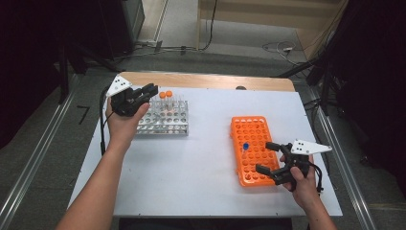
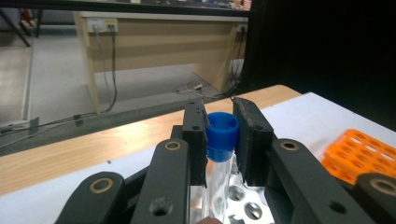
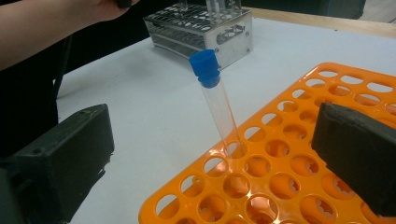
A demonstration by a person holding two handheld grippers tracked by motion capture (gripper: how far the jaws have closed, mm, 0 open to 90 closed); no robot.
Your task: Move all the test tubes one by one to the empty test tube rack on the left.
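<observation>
One blue-capped tube [image 2: 219, 140] sits clamped upright in the left gripper [image 2: 220, 122] above the metal rack [image 1: 165, 120]; the orange rack [image 1: 251, 148] lies well off toward the wide-open right gripper [image 1: 270, 158].

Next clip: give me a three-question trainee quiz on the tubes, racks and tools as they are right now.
1. True or false: the left tool is shut on a blue-capped tube.
2. What stands in the orange rack? A) one blue-capped tube B) two orange-capped tubes C) nothing
3. Which rack holds the orange-capped tubes, and how do the right tool's jaws stand?

Key
1. True: both pads press on the cap, above the metal rack.
2. A: the racked tube leans in a hole near the rack's edge.
3. The metal rack; the jaws stand wide open over the orange rack, holding nothing.
</observation>
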